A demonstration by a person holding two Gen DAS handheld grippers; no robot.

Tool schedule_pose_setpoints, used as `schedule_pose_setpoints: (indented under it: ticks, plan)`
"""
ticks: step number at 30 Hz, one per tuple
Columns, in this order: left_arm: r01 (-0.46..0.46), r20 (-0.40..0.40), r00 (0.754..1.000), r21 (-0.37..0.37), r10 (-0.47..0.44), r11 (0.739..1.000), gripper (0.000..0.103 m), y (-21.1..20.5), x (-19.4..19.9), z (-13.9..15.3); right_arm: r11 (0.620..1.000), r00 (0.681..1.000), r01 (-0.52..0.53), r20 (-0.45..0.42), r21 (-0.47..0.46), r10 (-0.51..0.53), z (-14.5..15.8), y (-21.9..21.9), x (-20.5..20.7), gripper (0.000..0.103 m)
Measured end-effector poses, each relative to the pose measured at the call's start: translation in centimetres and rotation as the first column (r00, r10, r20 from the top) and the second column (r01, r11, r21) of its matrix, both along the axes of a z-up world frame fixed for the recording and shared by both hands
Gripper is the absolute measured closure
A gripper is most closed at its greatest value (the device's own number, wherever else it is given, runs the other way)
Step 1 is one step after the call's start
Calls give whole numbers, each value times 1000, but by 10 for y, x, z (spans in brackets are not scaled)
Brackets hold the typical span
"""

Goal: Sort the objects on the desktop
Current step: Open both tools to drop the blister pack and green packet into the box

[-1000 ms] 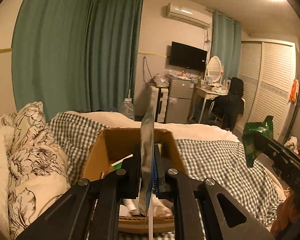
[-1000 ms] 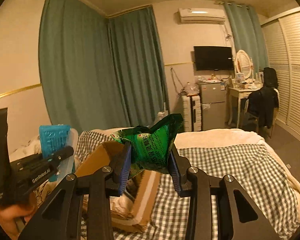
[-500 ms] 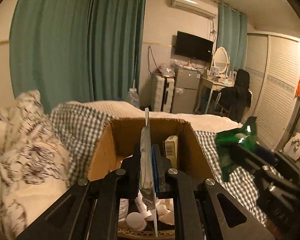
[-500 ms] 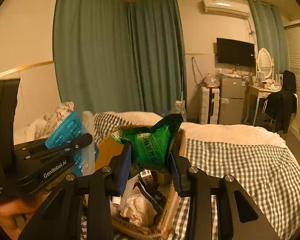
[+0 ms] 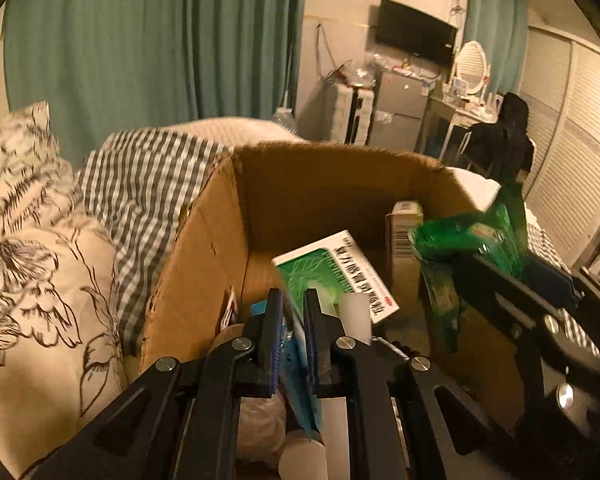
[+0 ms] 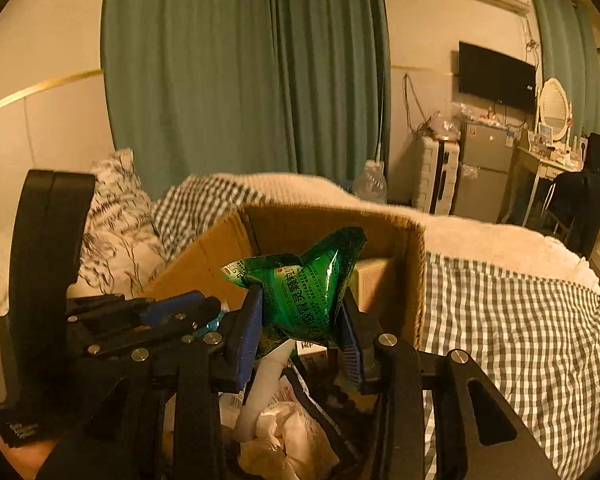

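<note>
Both claws tip downward over an open cardboard box (image 5: 216,248) that sits on the bed (image 6: 520,320); the left claw (image 5: 293,312) points steeply into the near left part of the box, clenched on a thin blue packet (image 5: 296,376) held edge-on between its pads; the packet's lower end hangs among the things already in the box; the right claw (image 6: 300,312) leans in from the right at a shallower slant, grasping a crumpled green sachet (image 6: 300,280) just above the box's near side; inside the box lie a green and white medicine carton (image 5: 332,272), tilted against the far wall, a pale upright carton (image 5: 404,240) beside it, and crumpled white wrappers (image 6: 284,432) near the front; a flowered pillow (image 5: 40,272) lies left of the box.
</note>
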State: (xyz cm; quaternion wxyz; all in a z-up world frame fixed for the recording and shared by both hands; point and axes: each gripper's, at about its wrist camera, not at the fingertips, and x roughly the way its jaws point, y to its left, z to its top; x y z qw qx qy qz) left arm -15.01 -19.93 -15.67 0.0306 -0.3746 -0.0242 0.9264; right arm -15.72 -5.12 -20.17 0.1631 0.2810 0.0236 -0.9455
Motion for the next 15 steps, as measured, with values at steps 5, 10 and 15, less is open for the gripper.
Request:
schedule_pose_setpoints:
  ticks: [5,10,15]
  plan:
    - [-16,-12,1000,18,16,1000,85,-2,4,3,999,999,38,-10,5,-38,2,9,4,47]
    - [-31,-31,999,15,32,999,69,-2,7,11,997,994,61,-87,-46,-64,21,29,26,22]
    - [1,-120,993,4,-1,1000,46,19,31,38,991,985,99,-134,-86,-110,41,57,54,20]
